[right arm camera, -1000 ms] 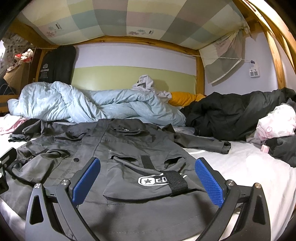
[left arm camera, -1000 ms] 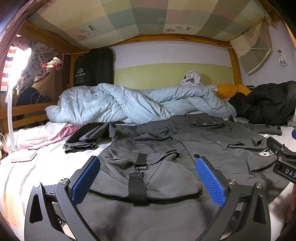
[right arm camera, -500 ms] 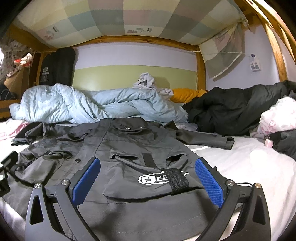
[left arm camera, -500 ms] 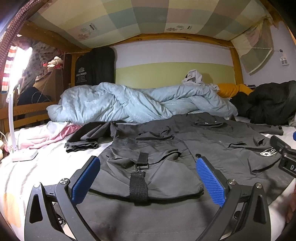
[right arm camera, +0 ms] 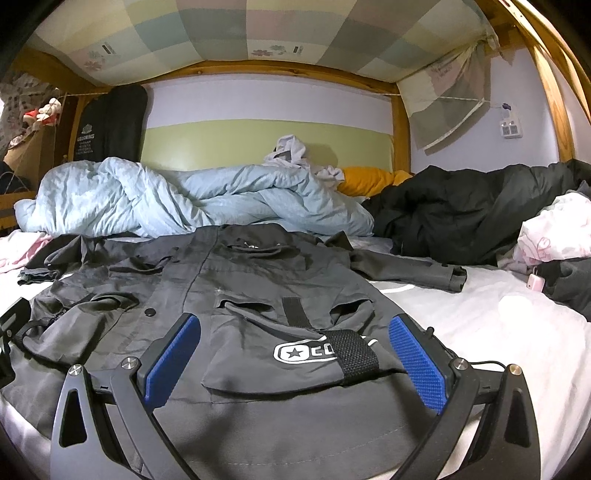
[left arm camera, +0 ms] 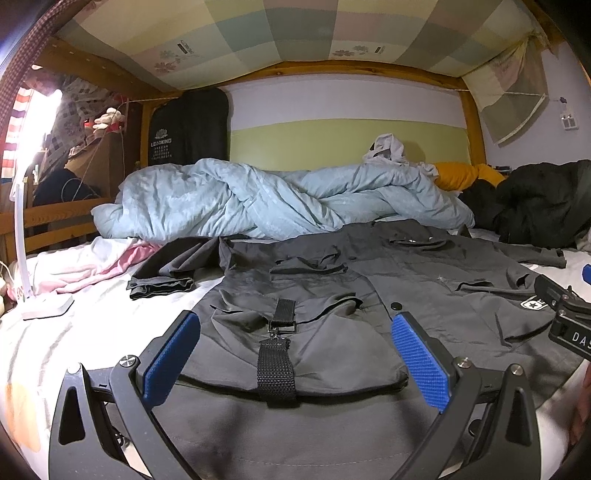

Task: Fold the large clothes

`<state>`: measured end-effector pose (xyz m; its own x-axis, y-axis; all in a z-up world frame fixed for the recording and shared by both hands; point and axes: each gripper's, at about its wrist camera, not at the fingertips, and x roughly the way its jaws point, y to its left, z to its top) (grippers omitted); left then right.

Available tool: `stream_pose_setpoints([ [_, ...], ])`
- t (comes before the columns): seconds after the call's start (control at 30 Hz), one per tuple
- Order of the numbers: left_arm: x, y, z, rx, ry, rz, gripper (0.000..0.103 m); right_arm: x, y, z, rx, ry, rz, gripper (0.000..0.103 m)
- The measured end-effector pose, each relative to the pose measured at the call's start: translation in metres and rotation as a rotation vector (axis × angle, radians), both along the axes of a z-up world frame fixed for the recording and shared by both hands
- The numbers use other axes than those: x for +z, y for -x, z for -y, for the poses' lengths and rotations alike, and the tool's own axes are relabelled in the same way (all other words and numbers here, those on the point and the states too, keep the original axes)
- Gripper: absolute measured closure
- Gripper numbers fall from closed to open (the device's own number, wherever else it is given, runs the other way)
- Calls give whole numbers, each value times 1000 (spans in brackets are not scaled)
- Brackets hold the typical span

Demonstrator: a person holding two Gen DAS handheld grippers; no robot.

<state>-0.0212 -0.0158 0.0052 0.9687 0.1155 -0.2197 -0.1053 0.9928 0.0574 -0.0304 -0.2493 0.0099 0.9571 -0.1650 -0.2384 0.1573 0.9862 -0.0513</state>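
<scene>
A bed [left arm camera: 92,306] with a white sheet carries everything here, set inside a wooden bunk frame [left arm camera: 471,125] under a pastel checked cloth ceiling [left arm camera: 295,33]. The far wall [right arm camera: 266,144] is banded white over pale green. A rumpled light-blue duvet [left arm camera: 258,199] lies across the back of the bed, with an orange pillow [right arm camera: 369,181] beside it and a black coat [right arm camera: 461,214] heaped to the right.

The grey jacket [left arm camera: 332,295] lies spread flat, front up, in the middle of the bed, its hem nearest both cameras and its sleeves out to either side. The left tool [left arm camera: 295,354] hovers over the hem with its blue pads wide apart, holding nothing, framing a pocket with a black webbing strap [left arm camera: 277,365]. The right tool [right arm camera: 293,358] is likewise spread and empty, over the pocket bearing a white star logo [right arm camera: 295,352].

Only the left wrist view shows the white lamp [left arm camera: 26,258] at the bed's left edge and the pink cloth [left arm camera: 110,262] near the left sleeve. Only the right wrist view shows the right sleeve's cuff [right arm camera: 452,277], a white-pink bundle [right arm camera: 554,229] and the wall socket [right arm camera: 511,127] clearly.
</scene>
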Motion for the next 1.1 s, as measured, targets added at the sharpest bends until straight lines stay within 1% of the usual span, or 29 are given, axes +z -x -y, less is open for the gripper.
stream_pose_setpoints([
  [0.1,2,-2,-1,-10,11,-26,0,0,-2,1,6,-6,-14,0],
  [0.23,5,-4,-10,-25,48,-83,0,1,-3,4,52,-28,-54,0],
  [0.3,9,-4,-13,-40,46,-97,4,1,-4,7,77,-44,-89,0],
  [0.4,30,3,-16,-33,-14,-56,4,5,-6,13,120,-89,-158,0],
  [0.43,38,6,-18,-36,-22,-42,4,7,-7,16,132,-107,-179,0],
  [0.5,56,14,-23,-44,-12,-11,4,15,-5,20,137,-123,-188,0],
  [0.6,79,26,-25,-46,3,35,4,30,4,24,134,-130,-166,0],
  [0.67,90,33,-19,-31,-26,53,2,44,9,23,130,-106,-160,0],
  [0.73,98,38,-9,-2,-84,64,0,60,12,18,97,-33,-174,0],
  [0.77,101,40,-5,3,-105,64,0,66,14,17,93,-15,-175,0],
  [0.83,107,43,0,-2,-119,53,0,80,20,16,95,10,-164,0],
  [0.9,113,43,1,-20,-116,28,0,93,24,17,113,15,-159,0],
  [0.93,116,43,0,-27,-109,13,0,98,24,17,125,24,-173,0],
  [1.03,121,35,-8,-35,-69,-48,0,105,18,21,131,67,-263,0],
  [1.1,122,29,-13,-44,-39,-85,0,106,16,29,129,55,-279,0],
])
